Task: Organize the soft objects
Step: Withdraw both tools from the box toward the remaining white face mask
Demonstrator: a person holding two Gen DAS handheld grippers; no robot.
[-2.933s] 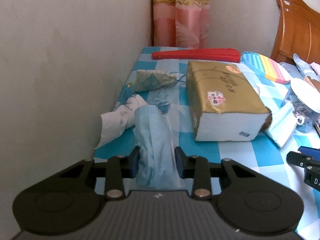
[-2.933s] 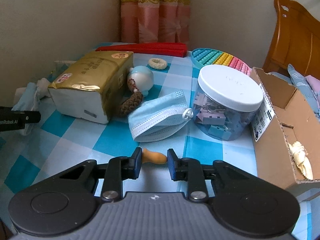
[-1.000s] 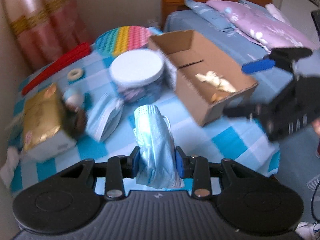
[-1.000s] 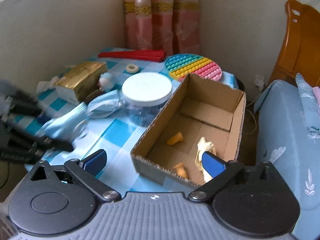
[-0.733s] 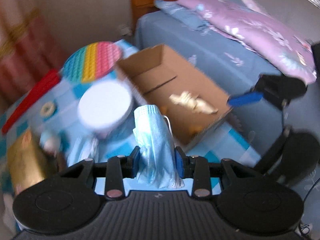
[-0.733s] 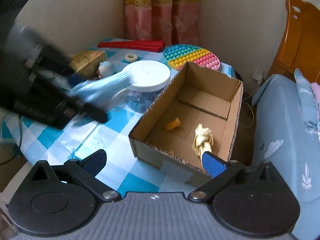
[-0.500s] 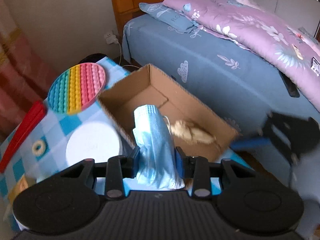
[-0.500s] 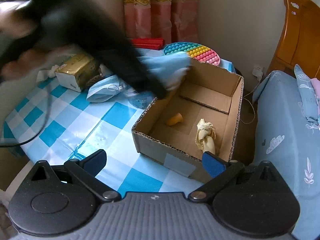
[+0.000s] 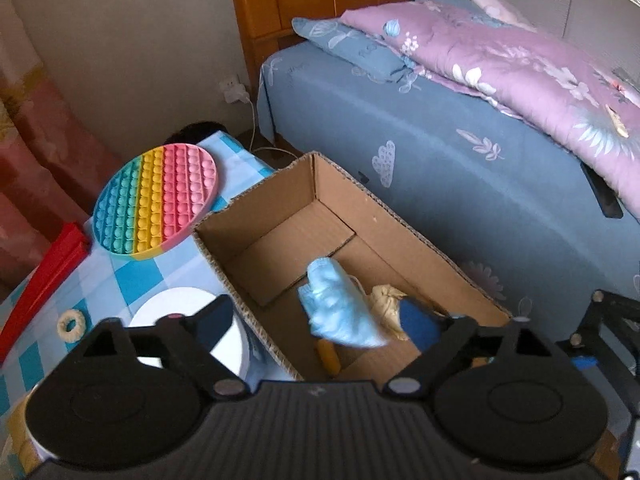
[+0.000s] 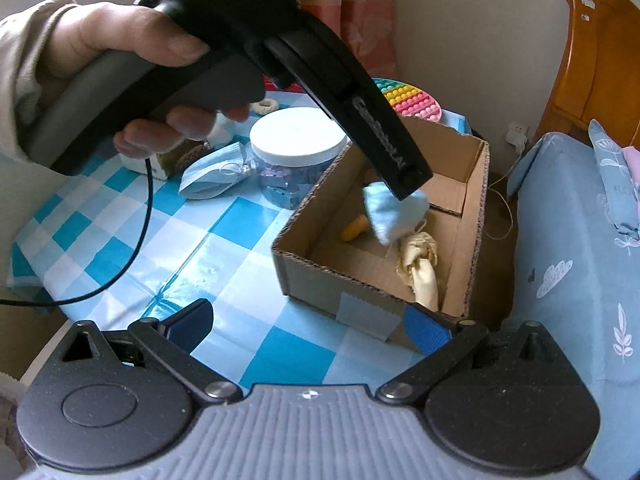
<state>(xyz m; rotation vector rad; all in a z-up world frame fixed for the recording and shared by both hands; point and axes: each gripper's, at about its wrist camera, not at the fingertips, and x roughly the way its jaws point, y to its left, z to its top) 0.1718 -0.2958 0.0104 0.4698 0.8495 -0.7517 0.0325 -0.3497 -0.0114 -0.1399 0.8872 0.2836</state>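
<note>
My left gripper (image 9: 316, 322) hangs over the open cardboard box (image 9: 404, 224), its jaws opening wide. A crumpled blue face mask (image 9: 340, 310) is loose between them and blurred, above the box floor; no pad touches it. The right wrist view shows the same mask (image 10: 394, 214) just under the left gripper's tip, inside the box (image 10: 476, 184). A cream knotted cloth (image 10: 418, 266) and a small orange piece (image 10: 354, 230) lie in the box. My right gripper (image 10: 308, 328) stands open and empty over the checked tablecloth, in front of the box.
A second blue mask (image 10: 212, 174) lies beside a white-lidded jar (image 10: 296, 138). A rainbow pop-it disc (image 9: 158, 200) and a red flat case (image 9: 44, 264) sit further back. A person's hand (image 10: 120, 64) holds the left gripper. A bed (image 9: 480, 128) borders the table.
My left gripper carried the mask from the table's wall side over to the box, then its jaws spread and the mask dropped away. The right gripper has stayed open and nearly still.
</note>
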